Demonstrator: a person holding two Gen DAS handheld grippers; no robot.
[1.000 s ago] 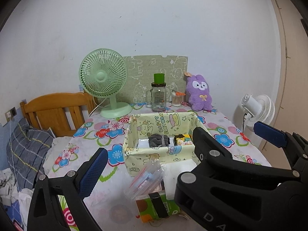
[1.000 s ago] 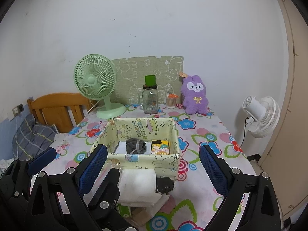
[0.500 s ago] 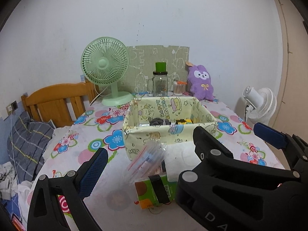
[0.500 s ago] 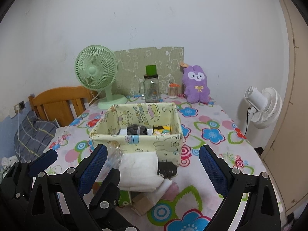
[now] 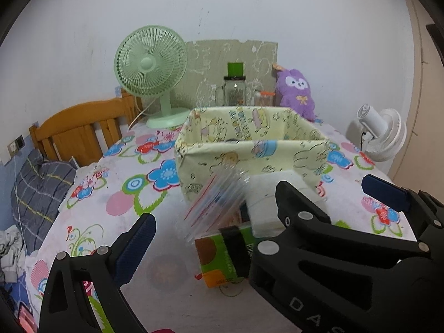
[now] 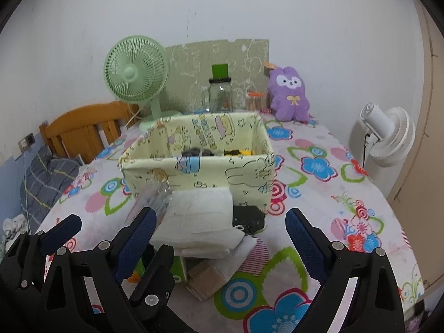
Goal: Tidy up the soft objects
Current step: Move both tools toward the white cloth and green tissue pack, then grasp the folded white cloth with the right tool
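Note:
A pale yellow fabric bin (image 5: 249,155) (image 6: 199,172) stands mid-table with dark and yellow soft items inside. In front of it lie a folded white cloth (image 6: 199,216) (image 5: 274,191), a clear zip bag (image 5: 216,205) (image 6: 152,197), a dark cloth (image 6: 247,217) and a green-orange carton (image 5: 222,255). My left gripper (image 5: 213,222) is open and empty just short of the zip bag and carton. My right gripper (image 6: 222,236) is open and empty, its jaws either side of the white cloth. The right gripper's body also fills the left wrist view's lower right (image 5: 347,263).
A green desk fan (image 6: 136,75), a glass jar with green lid (image 6: 220,91) and a purple plush rabbit (image 6: 290,94) stand at the back by the wall. A small cardboard box (image 6: 206,280) lies near the front. A wooden headboard (image 6: 83,127) is left, a white fan (image 6: 385,136) right.
Both grippers have moved lower and closer to the pile in front of the bin; the bin's inside is now mostly hidden behind its front wall. Both stay open.

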